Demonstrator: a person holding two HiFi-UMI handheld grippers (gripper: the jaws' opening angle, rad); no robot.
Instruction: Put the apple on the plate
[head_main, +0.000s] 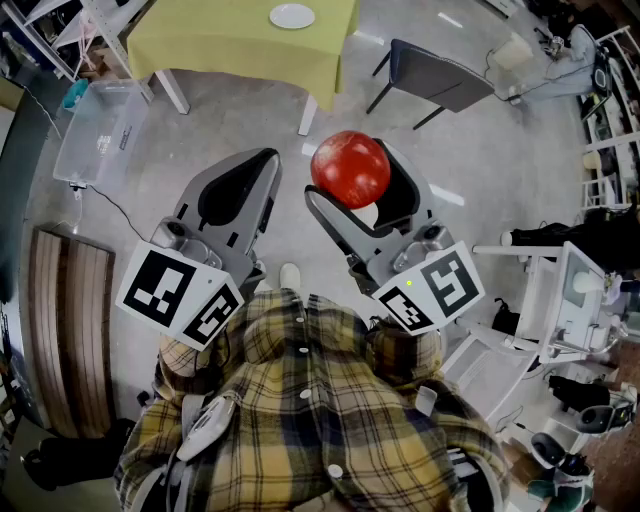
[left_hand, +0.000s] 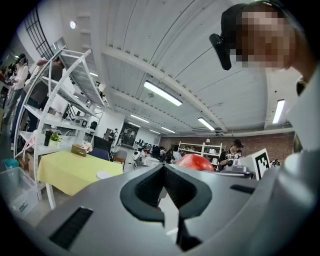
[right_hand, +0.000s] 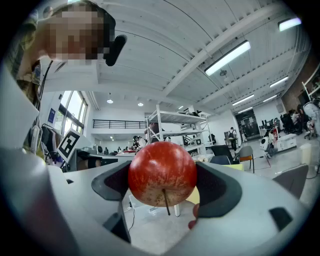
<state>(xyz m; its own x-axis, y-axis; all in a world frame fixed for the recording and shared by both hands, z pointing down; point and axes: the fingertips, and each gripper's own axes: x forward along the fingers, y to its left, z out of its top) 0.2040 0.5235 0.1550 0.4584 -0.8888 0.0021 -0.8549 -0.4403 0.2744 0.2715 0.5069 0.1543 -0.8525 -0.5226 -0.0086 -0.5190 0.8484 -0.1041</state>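
Note:
A red apple (head_main: 350, 168) with a thin stem sits between the dark pads of my right gripper (head_main: 352, 186), which is shut on it and held level above the floor. The right gripper view shows the apple (right_hand: 162, 172) filling the right gripper (right_hand: 165, 186). Beside it on the left, my left gripper (head_main: 262, 160) is shut with its hollow empty; from the left gripper (left_hand: 167, 187) the apple (left_hand: 195, 161) shows at the right. The white plate (head_main: 292, 15) lies on a yellow table (head_main: 220, 40) some way ahead, and the plate (left_hand: 104, 175) is small in the left gripper view.
A clear plastic bin (head_main: 95, 130) stands left of the yellow table and a dark chair (head_main: 440, 75) to its right. A white cart (head_main: 560, 290) stands at my right, a slatted wooden bench (head_main: 65, 330) at my left. White shelving (left_hand: 60, 100) rises behind the table.

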